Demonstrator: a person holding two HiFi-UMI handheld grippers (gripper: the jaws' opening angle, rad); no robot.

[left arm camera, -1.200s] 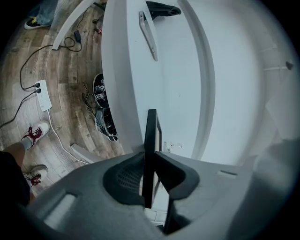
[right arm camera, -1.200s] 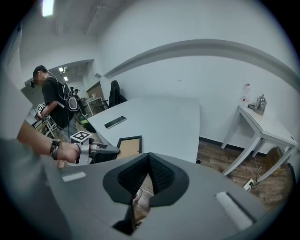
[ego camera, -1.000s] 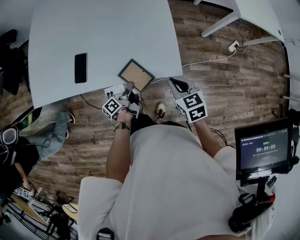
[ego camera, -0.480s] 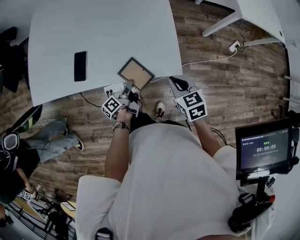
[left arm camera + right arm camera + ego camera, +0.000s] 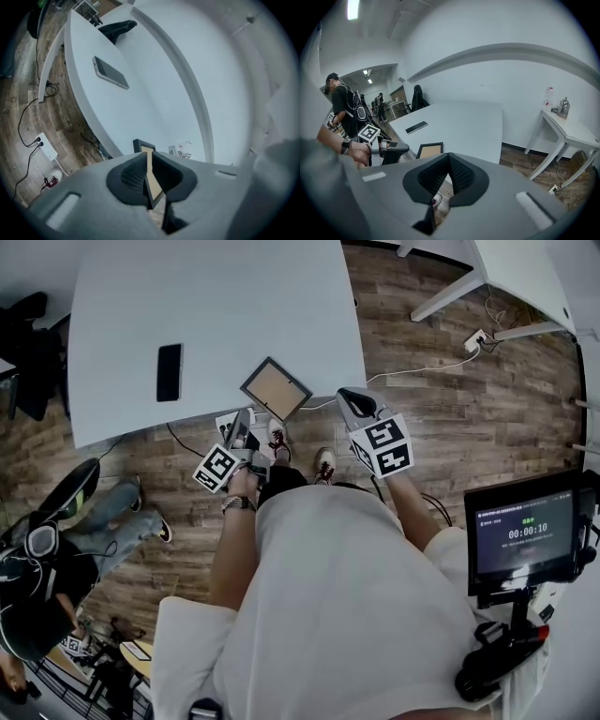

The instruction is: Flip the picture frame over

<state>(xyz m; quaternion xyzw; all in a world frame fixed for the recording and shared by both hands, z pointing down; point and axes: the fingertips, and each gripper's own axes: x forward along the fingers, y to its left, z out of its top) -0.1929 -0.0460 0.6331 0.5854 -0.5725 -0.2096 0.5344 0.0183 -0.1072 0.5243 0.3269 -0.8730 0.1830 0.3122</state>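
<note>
the biggest thing we see is the white table [image 5: 216, 306], and we place everything else by it.

next come our two grippers. the left gripper [image 5: 147, 155] hangs just off the table's near edge, over the floor, and points at the table. its jaws have just been closing, and only a thin gap shows between them. through that gap we see a strip of the picture frame [image 5: 275, 388]. the right gripper view shows the left gripper just beside the frame and the frame lying flat, so we think the jaws pinch nothing. the right gripper [image 5: 449, 157] also hangs off the table's near edge, on our right side. its jaws are closed together with nothing in them.

the frame lies flat on the table, right at the near edge, and one corner seems to poke out past it. its brown board side faces up, inside a dark rim. that looks to us like the back, so we think the flip is likely done and only pulling the hands away is left. we cannot see the side that faces down, so we are not sure.

the smallest thing is the phone [image 5: 170, 372], lying further in on the table, well apart from the frame.
</note>
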